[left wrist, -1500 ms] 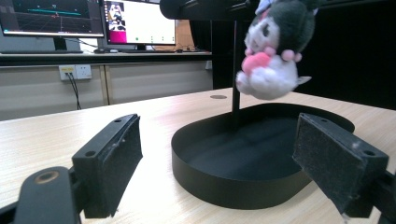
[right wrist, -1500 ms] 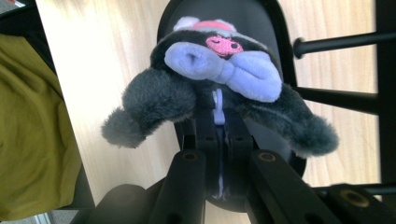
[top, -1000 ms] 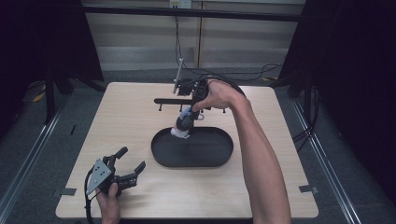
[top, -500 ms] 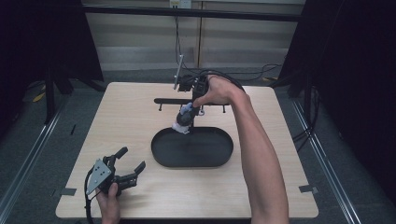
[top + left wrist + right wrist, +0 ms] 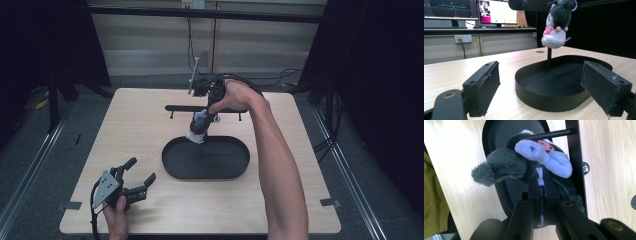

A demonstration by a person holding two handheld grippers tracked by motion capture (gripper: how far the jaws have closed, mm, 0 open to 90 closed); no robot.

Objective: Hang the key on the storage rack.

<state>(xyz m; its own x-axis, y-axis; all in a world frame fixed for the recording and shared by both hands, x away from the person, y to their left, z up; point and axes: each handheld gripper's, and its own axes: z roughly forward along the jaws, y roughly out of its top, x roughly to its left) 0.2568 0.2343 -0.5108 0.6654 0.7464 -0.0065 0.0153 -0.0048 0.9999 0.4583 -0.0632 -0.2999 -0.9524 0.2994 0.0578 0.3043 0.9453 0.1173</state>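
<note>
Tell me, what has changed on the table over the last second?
The right gripper, shut on the plush toy, has carried it a little away from the person, from over the black tray's far end to its far rim, near the rack. The left gripper stays open near the table's front edge; tray and rack have not moved.

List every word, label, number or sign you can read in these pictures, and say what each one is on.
No text reads clearly enough to quote.
Left monitor: graph lines and small marks, too small to read.
Right monitor: window with a picture and coloured dots, any text blurred.
Plush toy, black tray, left gripper and right gripper: no lettering visible.
</note>
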